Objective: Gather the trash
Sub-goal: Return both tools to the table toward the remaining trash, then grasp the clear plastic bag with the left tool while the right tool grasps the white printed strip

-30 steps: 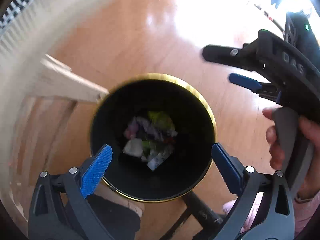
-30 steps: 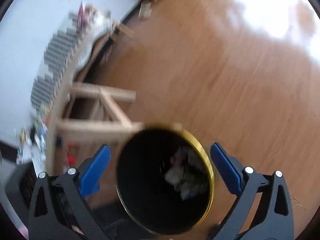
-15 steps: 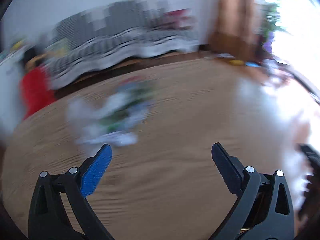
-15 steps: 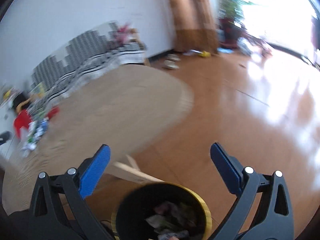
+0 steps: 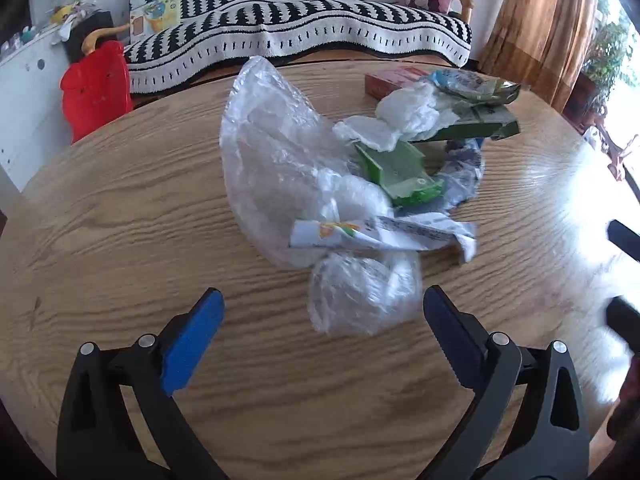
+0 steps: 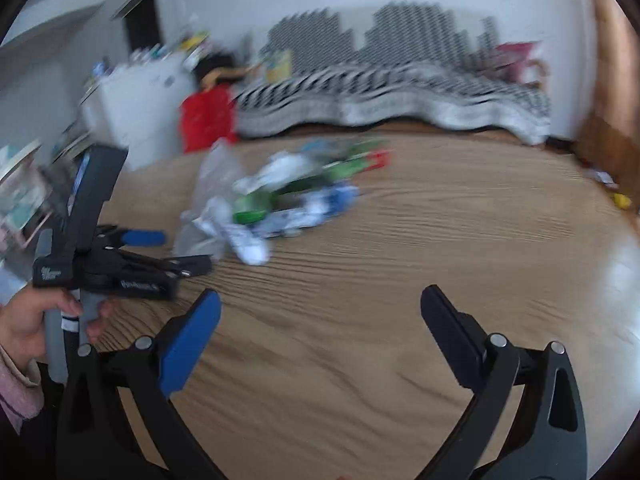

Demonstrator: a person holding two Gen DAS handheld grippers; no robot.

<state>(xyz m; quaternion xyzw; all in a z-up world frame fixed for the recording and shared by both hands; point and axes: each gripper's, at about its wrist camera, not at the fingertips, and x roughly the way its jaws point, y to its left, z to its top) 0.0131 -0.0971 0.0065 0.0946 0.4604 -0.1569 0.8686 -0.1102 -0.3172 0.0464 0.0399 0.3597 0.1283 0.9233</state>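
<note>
A heap of trash lies on the round wooden table [image 5: 120, 240]: a crumpled clear plastic bag [image 5: 280, 160], a white printed wrapper [image 5: 380, 236], a green plastic piece [image 5: 400, 172], white tissue [image 5: 404, 114], a dark green carton [image 5: 480, 126] and a red box [image 5: 394, 80]. My left gripper [image 5: 320, 320] stands open just short of the nearest clear plastic, with nothing between its fingers. In the blurred right wrist view the same trash heap [image 6: 280, 196] lies ahead to the left. My right gripper [image 6: 320, 320] is open and empty above bare wood. The left gripper [image 6: 160, 252] shows there at the left, held by a hand.
A sofa with a black-and-white striped cover [image 5: 300, 28] runs behind the table. A red object [image 5: 96, 88] stands at the back left beside a white cabinet [image 5: 24, 92]. An orange curtain [image 5: 540, 20] hangs at the right. Part of the other gripper [image 5: 624, 280] shows at the right edge.
Both grippers have swung up from the black bin with the gold rim on the floor to the tabletop. The trash heap is now in front of the left gripper. Both stay open.
</note>
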